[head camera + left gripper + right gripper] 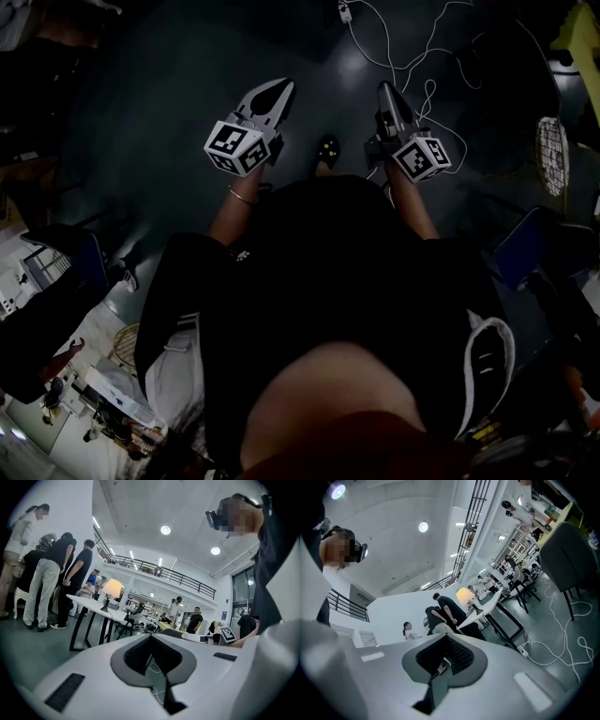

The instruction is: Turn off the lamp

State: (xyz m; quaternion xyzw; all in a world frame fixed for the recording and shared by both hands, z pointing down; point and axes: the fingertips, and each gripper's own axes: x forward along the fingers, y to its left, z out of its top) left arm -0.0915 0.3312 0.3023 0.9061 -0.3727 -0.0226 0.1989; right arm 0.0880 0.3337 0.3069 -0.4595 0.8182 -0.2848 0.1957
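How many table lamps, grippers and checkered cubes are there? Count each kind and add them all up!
table lamp: 1
grippers: 2 (left gripper, right gripper)
checkered cubes: 2 (left cube, right cube)
total: 5

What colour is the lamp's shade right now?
Warm cream-yellow, glowing; the lamp shade shows best in the left gripper view.
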